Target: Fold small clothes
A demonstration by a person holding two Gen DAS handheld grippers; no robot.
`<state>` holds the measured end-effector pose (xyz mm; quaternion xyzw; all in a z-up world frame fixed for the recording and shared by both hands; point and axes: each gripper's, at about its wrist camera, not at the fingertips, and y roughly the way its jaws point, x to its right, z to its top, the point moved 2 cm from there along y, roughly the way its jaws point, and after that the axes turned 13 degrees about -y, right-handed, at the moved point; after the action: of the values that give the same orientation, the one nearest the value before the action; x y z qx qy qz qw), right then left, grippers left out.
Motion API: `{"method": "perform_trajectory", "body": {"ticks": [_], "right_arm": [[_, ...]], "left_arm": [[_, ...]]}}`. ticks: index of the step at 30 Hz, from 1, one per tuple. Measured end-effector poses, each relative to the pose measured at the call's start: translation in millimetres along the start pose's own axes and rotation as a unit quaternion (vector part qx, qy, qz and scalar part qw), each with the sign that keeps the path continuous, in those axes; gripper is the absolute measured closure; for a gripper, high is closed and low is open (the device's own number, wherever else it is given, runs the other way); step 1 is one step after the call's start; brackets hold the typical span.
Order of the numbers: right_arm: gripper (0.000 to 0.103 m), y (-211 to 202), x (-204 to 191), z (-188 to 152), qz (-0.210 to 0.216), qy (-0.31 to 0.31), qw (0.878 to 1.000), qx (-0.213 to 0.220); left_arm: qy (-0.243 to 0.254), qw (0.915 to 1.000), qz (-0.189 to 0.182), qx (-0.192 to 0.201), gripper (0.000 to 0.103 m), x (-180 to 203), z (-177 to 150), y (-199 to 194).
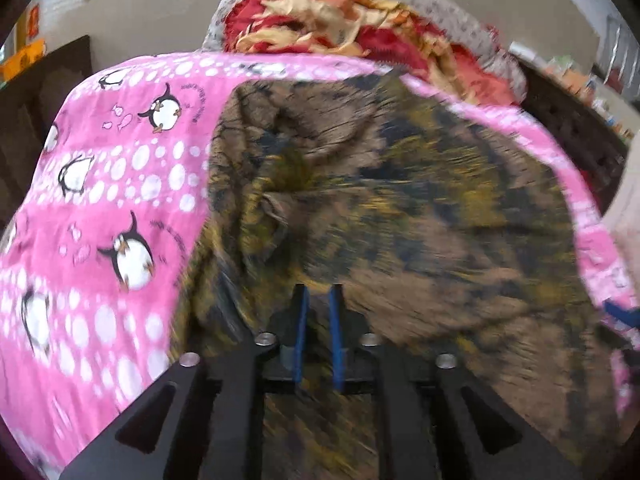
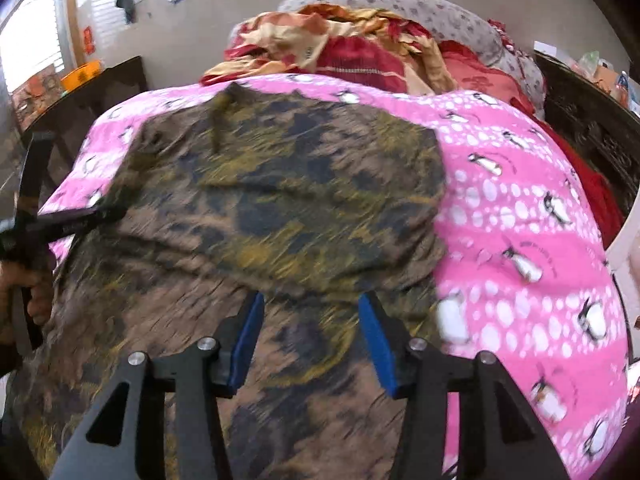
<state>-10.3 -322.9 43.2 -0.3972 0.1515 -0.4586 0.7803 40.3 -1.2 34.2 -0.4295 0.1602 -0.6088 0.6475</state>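
Note:
A brown, olive and dark patterned garment [image 1: 400, 200] lies spread on a pink penguin blanket [image 1: 120, 160]. My left gripper [image 1: 319, 292] is low over its near part, blue pads close together with a strip of the cloth pinched between them. In the right wrist view the same garment [image 2: 280, 184] fills the middle, folded over itself with an edge running across. The left gripper [image 2: 112, 213] reaches its left edge, held by a hand [image 2: 36, 296]. My right gripper [image 2: 312, 304] hovers over the garment's near right part, jaws apart, nothing gripped between the pads.
The pink blanket [image 2: 520, 220] covers a bed. A heap of red and gold bedding [image 2: 340, 44] and a grey pillow [image 2: 440, 12] lie at the far end. Dark wooden furniture [image 2: 588, 128] stands on the right, a dark cabinet [image 1: 48, 92] on the left.

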Motion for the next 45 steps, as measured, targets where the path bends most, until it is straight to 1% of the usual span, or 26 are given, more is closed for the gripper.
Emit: {"method": "perform_trajectory", "body": {"ticks": [1,3,4,5,6,7,8,9,10,11,13,15,17,18,19,21,25,28,31,34,45], "right_arm": [[0.051,-1,-9,-5,-0.008,-0.006,1.0,-0.002],[0.05,16,-18,-17,-0.02,-0.02,0.999,-0.02],[0.048,19,-21,-23,-0.018,-0.019,0.999,-0.029],[0.044,30,-27,-29,-0.012,-0.017,0.999,-0.043],[0.04,29,-27,-34,-0.021,-0.021,0.998,-0.046],[0.036,28,-30,-34,-0.035,-0.03,0.998,-0.042],[0.032,27,-31,-33,-0.041,-0.031,0.998,-0.047],[0.022,30,-29,-32,-0.048,-0.029,0.997,-0.054],[0.016,32,-27,-32,-0.053,-0.024,0.997,-0.058],[0.015,33,-23,-33,-0.052,-0.017,0.997,-0.059],[0.01,35,-20,-32,-0.04,-0.011,0.998,-0.055],[0.008,37,-22,-30,-0.048,-0.019,0.997,-0.059],[0.0,39,-25,-30,-0.07,-0.025,0.995,-0.065],[0.0,40,-26,-31,-0.085,-0.026,0.994,-0.07],[0.0,40,-27,-31,-0.086,-0.026,0.993,-0.071],[0.0,41,-25,-31,-0.085,-0.024,0.994,-0.071],[0.0,43,-26,-29,-0.09,-0.023,0.993,-0.074],[0.0,43,-22,-30,-0.077,-0.012,0.994,-0.071],[0.0,44,-20,-30,-0.071,-0.004,0.995,-0.067],[0.0,46,-21,-30,-0.077,-0.005,0.995,-0.066],[0.0,50,-21,-28,-0.078,-0.001,0.995,-0.064]], "left_arm": [[0.003,0.9999,-0.013,0.001,0.091,5,-6,-4],[0.016,0.9993,-0.031,-0.013,0.08,16,-21,-4],[0.023,0.9988,-0.034,-0.026,0.077,21,-28,2],[0.041,0.9985,-0.022,-0.03,0.076,24,-38,10],[0.056,0.9982,-0.018,-0.015,0.074,25,-42,10],[0.065,0.9977,-0.02,-0.007,0.069,26,-45,10],[0.065,0.9975,-0.025,-0.009,0.067,27,-45,9],[0.064,0.9974,-0.03,-0.013,0.063,27,-45,10],[0.065,0.9972,-0.033,-0.015,0.058,27,-45,11],[0.07,0.9967,-0.036,-0.018,0.055,29,-46,11],[0.087,0.9953,-0.037,-0.024,0.041,36,-46,14],[0.107,0.9937,-0.023,-0.027,0.037,44,-49,16],[0.122,0.9921,-0.008,-0.025,0.033,49,-50,20],[0.127,0.9914,-0.007,-0.029,0.03,50,-50,21],[0.128,0.9913,-0.008,-0.031,0.027,50,-51,21],[0.13,0.9909,-0.011,-0.033,0.024,51,-51,22],[0.148,0.9886,0.01,-0.03,0.02,58,-53,26],[0.142,0.9892,0.002,-0.036,0.017,57,-53,29],[0.135,0.99,-0.01,-0.04,0.016,55,-52,29],[0.13,0.9906,-0.018,-0.04,0.016,53,-51,27],[0.133,0.9902,-0.013,-0.04,0.016,54,-51,28]]}}
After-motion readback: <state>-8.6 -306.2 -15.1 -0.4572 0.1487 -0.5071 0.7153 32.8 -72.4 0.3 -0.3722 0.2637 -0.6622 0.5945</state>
